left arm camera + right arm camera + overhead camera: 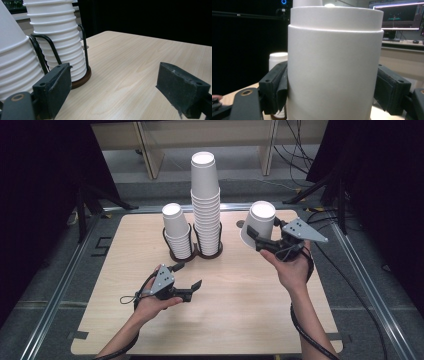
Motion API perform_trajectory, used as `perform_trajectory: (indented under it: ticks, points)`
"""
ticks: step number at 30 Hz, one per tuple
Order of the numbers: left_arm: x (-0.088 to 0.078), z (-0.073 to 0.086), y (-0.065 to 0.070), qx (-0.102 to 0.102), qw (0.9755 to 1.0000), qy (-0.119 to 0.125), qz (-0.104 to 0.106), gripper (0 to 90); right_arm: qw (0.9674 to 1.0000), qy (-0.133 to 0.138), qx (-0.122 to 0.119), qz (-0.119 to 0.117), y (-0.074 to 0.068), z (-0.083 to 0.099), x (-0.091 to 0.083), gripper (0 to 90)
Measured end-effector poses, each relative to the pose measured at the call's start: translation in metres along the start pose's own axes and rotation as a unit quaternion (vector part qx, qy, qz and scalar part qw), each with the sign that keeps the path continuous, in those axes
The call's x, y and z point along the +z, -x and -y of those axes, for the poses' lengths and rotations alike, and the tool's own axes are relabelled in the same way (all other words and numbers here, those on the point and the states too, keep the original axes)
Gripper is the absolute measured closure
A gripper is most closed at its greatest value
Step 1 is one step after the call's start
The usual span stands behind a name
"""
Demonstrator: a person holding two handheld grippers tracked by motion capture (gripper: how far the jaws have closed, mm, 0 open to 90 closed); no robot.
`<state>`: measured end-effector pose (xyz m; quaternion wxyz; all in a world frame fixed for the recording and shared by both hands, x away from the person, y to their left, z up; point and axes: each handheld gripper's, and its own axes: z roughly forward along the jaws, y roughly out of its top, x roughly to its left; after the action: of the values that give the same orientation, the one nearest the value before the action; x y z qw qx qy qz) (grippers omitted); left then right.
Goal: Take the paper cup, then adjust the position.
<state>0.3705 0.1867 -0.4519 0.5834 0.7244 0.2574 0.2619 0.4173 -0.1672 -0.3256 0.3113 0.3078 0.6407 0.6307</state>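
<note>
Surface: light wooden table [240,310], pale grain, rounded corners, set on a grey floor [370,285].
On it: dark two-ring wire holder [197,251] near the far edge, middle.
In holder: short cup stack [176,231] left, tall cup stack [205,202] right, upside down.

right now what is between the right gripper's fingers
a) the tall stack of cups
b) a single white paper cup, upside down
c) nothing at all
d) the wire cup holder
b: the right gripper is closed on one white paper cup held bottom-up above the table, apart from the tall stack and the short stack in the wire holder; the left gripper holds nothing.
</note>
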Motion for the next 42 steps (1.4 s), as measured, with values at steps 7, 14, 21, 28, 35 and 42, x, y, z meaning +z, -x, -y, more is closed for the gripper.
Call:
perform_trajectory:
  ticks: [7,14,21,28,35,42]
  points:
    - [-0.005,0.006,0.005,0.004,1.0,-0.008,0.001,12.3,0.9996,-0.025,0.009,-0.001,-0.013,0.033,-0.016,22.5]
    - [-0.009,0.01,0.01,0.005,1.0,0.0,0.004,12.4,0.9988,-0.044,0.019,-0.006,-0.023,0.064,-0.029,22.4]
    - [-0.013,0.018,0.015,0.016,0.9996,-0.021,0.003,12.4,0.9968,-0.073,0.031,-0.009,-0.034,0.104,-0.041,22.4]
    - [-0.014,0.023,0.016,0.007,0.9998,-0.017,0.003,12.5,0.9941,-0.099,0.034,-0.026,-0.048,0.121,-0.042,22.4]
    - [-0.016,0.021,0.015,0.007,0.9996,-0.025,0.005,12.5,0.9933,-0.096,0.05,-0.041,-0.052,0.122,-0.038,22.4]
    - [-0.011,0.015,0.016,0.012,0.9996,-0.026,0.008,12.6,0.9901,-0.103,0.07,-0.063,-0.053,0.127,-0.034,22.4]
